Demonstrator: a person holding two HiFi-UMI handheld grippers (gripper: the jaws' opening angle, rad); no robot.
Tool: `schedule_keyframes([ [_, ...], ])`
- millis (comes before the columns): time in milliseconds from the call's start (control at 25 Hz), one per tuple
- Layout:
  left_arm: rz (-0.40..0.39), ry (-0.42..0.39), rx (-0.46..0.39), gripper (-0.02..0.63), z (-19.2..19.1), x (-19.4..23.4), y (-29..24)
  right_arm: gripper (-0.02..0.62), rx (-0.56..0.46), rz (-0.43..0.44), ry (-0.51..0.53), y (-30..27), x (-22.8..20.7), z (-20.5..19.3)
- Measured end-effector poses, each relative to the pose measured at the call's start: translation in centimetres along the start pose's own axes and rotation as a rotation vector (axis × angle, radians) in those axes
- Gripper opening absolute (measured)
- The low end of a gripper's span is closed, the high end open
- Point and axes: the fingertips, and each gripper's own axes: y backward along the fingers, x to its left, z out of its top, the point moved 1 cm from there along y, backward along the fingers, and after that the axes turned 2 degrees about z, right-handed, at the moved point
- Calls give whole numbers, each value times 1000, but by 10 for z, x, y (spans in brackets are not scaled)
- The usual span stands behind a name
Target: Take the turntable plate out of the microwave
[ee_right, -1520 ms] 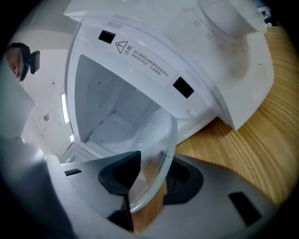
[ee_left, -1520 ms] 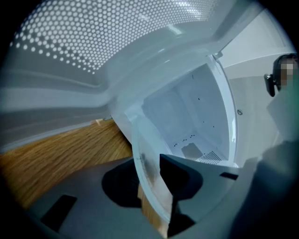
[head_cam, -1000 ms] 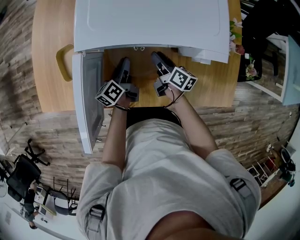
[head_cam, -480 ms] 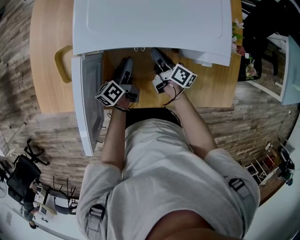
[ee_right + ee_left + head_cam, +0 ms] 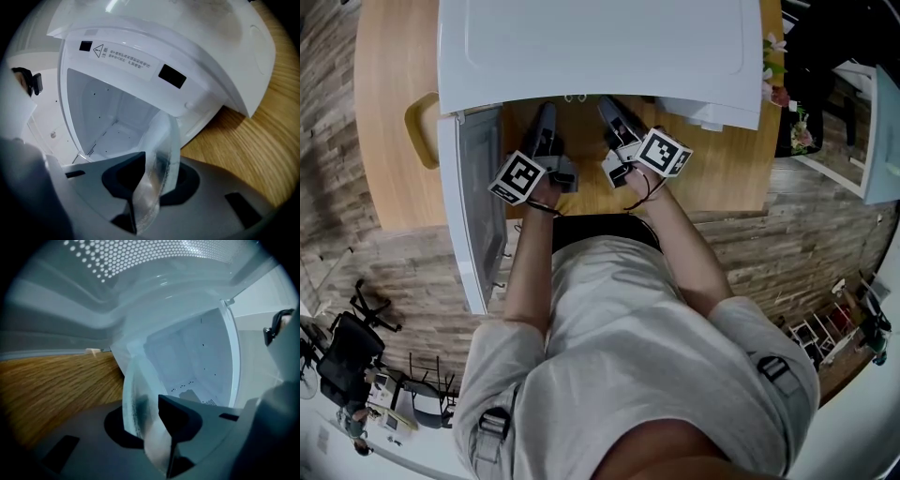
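The white microwave (image 5: 591,47) stands on a wooden table (image 5: 394,141) with its door (image 5: 478,206) swung open to the left. Both grippers reach into the opening side by side, and its top hides their tips. In the left gripper view, the clear glass turntable plate (image 5: 138,404) stands on edge between the jaws of my left gripper (image 5: 150,427). The jaws have just been closing and now pinch its rim. My right gripper (image 5: 150,180) has likewise just closed on the opposite rim of the plate (image 5: 161,154). The empty white cavity (image 5: 112,122) lies just ahead.
A tan handle-shaped object (image 5: 417,127) lies on the table left of the microwave. A small white object (image 5: 705,114) sits under its right front corner, with flowers (image 5: 773,84) past it. The table's near edge is against the person's body.
Both grippers stay at the microwave opening, almost in place. The left gripper's marker cube has shifted slightly up toward the opening and rolled a little.
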Motion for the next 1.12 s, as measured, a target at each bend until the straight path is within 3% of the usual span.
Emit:
schedule_keyframes([
  [440, 1, -26, 2, 104, -2, -4, 7, 94, 0, -31, 76, 10, -1, 0],
  [1120, -5, -90, 8, 101, -17, -9, 36, 98, 21, -23, 55, 36, 4, -20],
])
